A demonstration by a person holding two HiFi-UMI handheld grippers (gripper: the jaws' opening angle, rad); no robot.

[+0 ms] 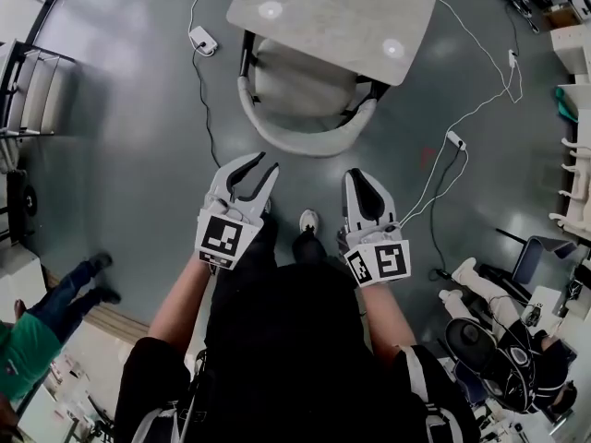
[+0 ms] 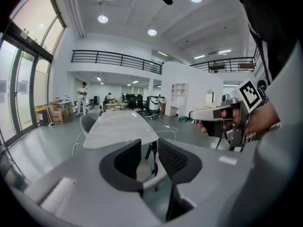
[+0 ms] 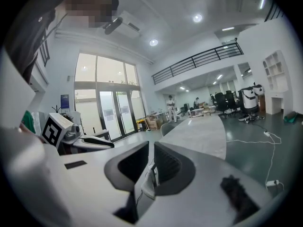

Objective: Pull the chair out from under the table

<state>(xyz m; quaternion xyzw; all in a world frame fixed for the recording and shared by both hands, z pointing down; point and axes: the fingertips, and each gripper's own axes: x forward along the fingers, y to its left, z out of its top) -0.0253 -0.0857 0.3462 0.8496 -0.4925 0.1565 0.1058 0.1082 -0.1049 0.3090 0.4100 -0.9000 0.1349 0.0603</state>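
Observation:
A light grey chair (image 1: 305, 123) with a curved back stands tucked part-way under the pale table (image 1: 332, 12) at the top of the head view. Both grippers hover short of the chair's back, touching nothing. My left gripper (image 1: 254, 172) has its jaws apart and empty; in its own view (image 2: 150, 157) the chair (image 2: 140, 170) shows through the gap, beyond it the long table (image 2: 118, 126). My right gripper (image 1: 358, 178) is only a slit apart, with nothing between the fingers. Through that slit (image 3: 151, 167) a strip of the chair (image 3: 146, 186) shows.
White cables and a power strip (image 1: 201, 38) lie on the grey floor either side of the table. A person (image 1: 46, 317) stands at lower left. A white and black machine (image 1: 499, 335) and shelving (image 1: 572, 164) crowd the right; racks (image 1: 28, 90) line the left.

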